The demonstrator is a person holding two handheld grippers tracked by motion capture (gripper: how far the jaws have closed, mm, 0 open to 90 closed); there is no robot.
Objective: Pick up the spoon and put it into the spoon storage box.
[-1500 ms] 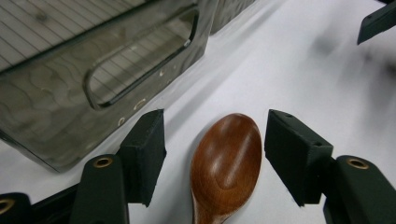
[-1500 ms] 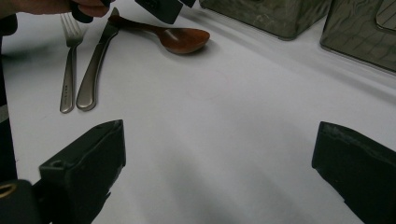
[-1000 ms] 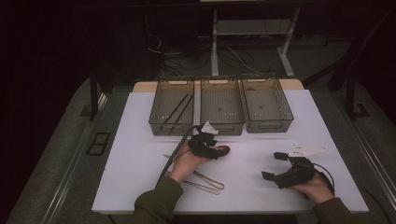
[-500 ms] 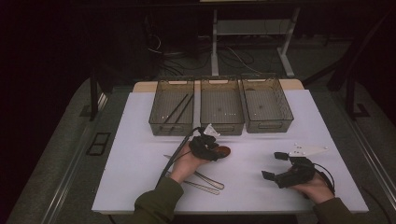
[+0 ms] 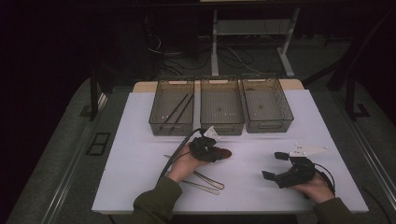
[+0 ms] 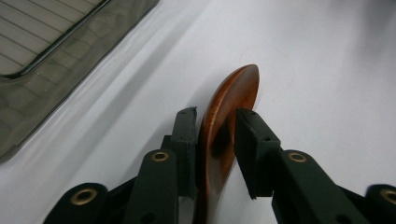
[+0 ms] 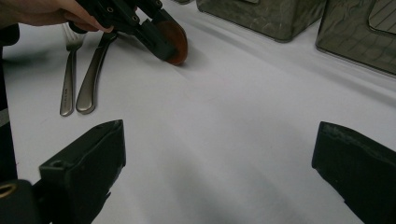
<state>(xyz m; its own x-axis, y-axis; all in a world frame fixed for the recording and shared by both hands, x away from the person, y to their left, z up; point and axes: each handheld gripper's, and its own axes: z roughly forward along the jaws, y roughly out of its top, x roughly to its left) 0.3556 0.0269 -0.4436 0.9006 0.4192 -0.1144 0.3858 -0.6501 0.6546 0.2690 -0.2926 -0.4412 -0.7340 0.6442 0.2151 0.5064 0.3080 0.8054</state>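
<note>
While three bins (image 5: 219,125) wait beyond the jaws, left gripper (image 6: 215,128) has just been closing on the wooden spoon (image 6: 229,112), pads clamping its bowl on the table; lift and binning remain. Right gripper (image 7: 217,144) idle, jaws apart, fork (image 7: 69,79) unsorted.

Three smoky bins (image 5: 222,106) line the table's (image 5: 140,154) far edge; a fork (image 7: 69,74) lies nearer.

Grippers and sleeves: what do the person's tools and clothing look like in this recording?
Both tools are black, with blocky rectangular jaw pads and brass-coloured rivets at the linkages. The left tool and the right tool each carry a pale three-cornered plate on top and trail a black cable. The person wears olive-green sleeves down to the wrists.
</note>
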